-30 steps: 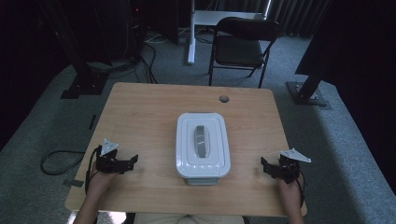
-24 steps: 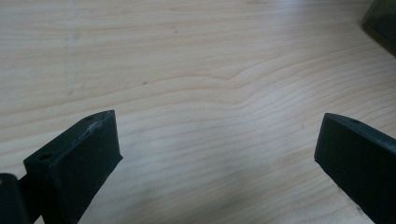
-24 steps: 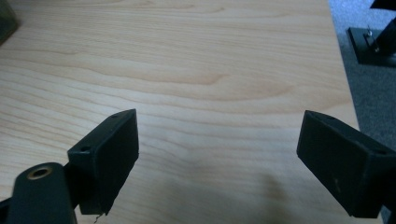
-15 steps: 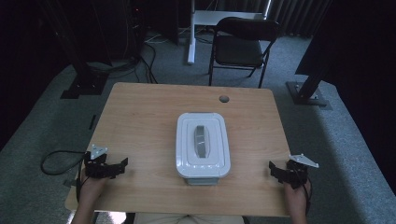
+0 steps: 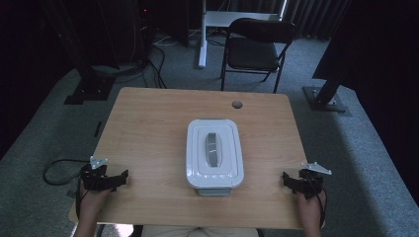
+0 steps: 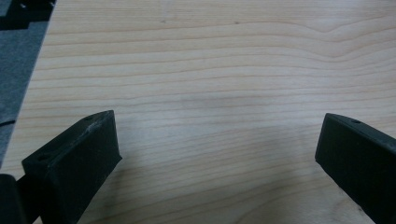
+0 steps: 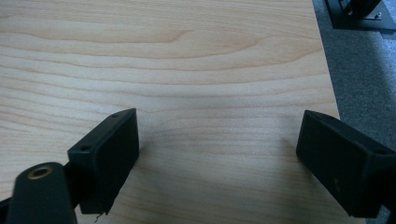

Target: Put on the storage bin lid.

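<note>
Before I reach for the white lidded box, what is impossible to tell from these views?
- White lidded plastic box: contents hidden by its shut lid, high view.
- Box's side latches: too small, high view.
- Left gripper, right gripper: outer fingers cut off by the frame edge, gripper views.

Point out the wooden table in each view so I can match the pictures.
High view: table fills the middle, white box at its centre, left tongs and right tongs near its front corners.
Left gripper view: table beneath the open left tongs; edge at left.
Right gripper view: table beneath the open right tongs; edge at right.
Shared landmark: grey carpet beyond the edge.
</note>
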The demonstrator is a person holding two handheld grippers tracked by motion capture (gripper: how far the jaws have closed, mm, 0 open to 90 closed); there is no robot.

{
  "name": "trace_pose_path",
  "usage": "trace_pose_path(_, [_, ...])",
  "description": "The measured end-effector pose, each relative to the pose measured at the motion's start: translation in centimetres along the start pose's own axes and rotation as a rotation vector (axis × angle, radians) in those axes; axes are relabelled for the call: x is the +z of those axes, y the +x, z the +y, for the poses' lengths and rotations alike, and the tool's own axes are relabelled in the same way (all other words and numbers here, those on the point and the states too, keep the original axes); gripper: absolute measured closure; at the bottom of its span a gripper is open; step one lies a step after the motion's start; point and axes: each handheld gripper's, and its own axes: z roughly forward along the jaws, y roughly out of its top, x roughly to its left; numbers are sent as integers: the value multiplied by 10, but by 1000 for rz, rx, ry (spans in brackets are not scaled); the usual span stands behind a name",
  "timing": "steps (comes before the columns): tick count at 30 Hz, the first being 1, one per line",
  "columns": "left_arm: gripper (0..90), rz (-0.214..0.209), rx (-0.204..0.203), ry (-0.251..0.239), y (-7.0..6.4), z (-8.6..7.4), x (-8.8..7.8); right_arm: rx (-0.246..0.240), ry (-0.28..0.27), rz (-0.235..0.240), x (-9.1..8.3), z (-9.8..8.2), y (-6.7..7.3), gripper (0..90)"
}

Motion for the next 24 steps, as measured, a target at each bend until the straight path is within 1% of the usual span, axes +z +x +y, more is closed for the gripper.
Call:
trace_pose_path(1, [4, 0, 0, 0, 0, 0, 0, 1, 0, -1, 0, 0, 0, 125])
trace_pose_path(2, [4, 14, 1, 4, 1, -1, 1, 1, 0, -2, 0, 0, 0, 125])
trace_pose_path(4, [4, 14, -1, 10, 2, -2, 2, 3, 0, -2, 0, 0, 0, 125])
trace_pose_path(5, [5, 44, 1, 30, 1, -2, 5, 3, 0, -2, 0, 0, 0, 125])
trace_pose_path(6, [5, 44, 1, 30, 1, -2, 5, 3, 0, -2, 0, 0, 0, 124])
trace_pose_path(7, [5, 48, 10, 34, -1, -2, 5, 3, 0, -3, 0, 0, 0, 124])
trace_pose_path(14, [5, 53, 5, 35, -1, -2, 6, 4, 1, -4, 1, 1, 1, 122])
trace_pose_path(24, [5, 70, -16, 33, -1, -1, 7, 9, 0, -8, 2, 2, 2, 124])
